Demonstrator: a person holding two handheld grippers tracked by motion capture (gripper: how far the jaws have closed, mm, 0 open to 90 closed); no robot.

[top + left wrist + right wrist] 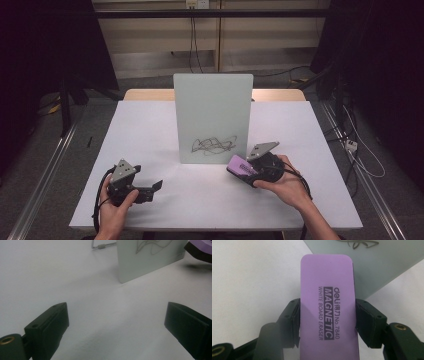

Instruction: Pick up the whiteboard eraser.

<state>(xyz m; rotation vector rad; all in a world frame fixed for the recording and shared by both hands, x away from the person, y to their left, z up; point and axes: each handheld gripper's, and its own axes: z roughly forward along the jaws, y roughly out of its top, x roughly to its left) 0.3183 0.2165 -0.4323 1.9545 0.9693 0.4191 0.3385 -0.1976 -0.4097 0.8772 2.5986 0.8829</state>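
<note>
Nearest the person, the left gripper is resting low over the white table at the near left, its jaws standing wide apart with nothing between them; in the left gripper view only bare tabletop is lying between the two black pads. To the right and a little farther in, the right gripper is clamping a purple whiteboard eraser, both jaws pressing against its long sides while the printed face is turning up toward the right gripper view's camera. The eraser is hovering just beside the lower right corner of the small upright whiteboard, which is standing at the middle of the table. A black scribble is showing low on the board's face, just left of the eraser's front end.
</note>
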